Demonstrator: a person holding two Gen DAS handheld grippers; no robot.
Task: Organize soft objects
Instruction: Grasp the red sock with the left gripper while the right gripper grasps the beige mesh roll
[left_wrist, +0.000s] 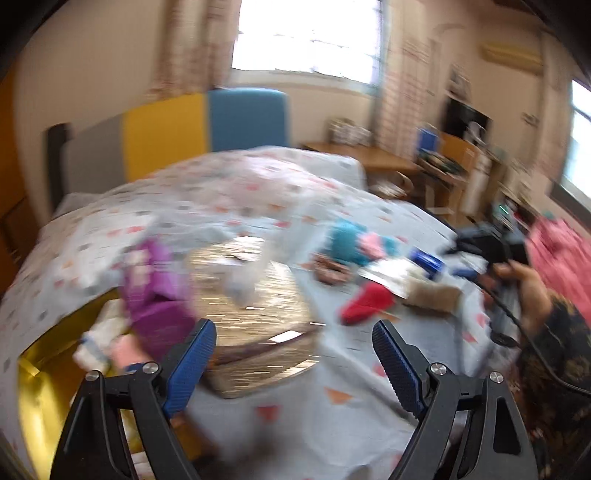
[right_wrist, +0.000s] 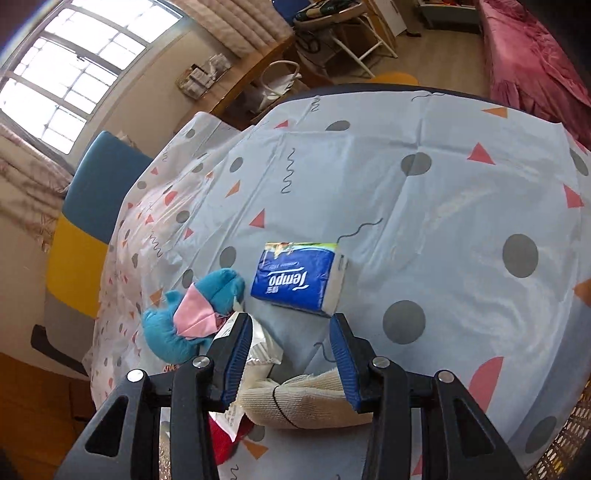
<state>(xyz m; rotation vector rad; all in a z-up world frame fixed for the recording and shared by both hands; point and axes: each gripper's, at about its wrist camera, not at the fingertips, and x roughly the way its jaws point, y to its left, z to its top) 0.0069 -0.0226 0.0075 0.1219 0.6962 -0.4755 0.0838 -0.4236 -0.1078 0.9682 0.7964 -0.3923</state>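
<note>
1. Sorting is judged to be partly done: soft things are seen both put away and loose on the bed, which is covered by a pale sheet with triangles and grey dots.
2. Left tool: the jaws are spread wide and nothing is held between them. The view is blurred.
3. Beyond the left tool a woven basket is seen on the bed, with a whitish item lying on or in it; which, cannot be told through the blur. A purple item is seen at its left side.
4. At the lower left a yellow container is seen, with pale and pink soft items inside. These are taken as already put away.
5. Right tool: the jaws are part-closed around a beige knitted bundle, tied with a dark band. Whether the pads press it or merely flank it cannot be told.
6. Still loose on the bed: a blue plush toy with a pink patch, a blue tissue pack just beside it, a crinkled plastic wrapper by the left pad, and a red item below.
7. Left to do, as judged: the beige bundle, plush toy, tissue pack and red item are yet to be gathered into a container.
</note>
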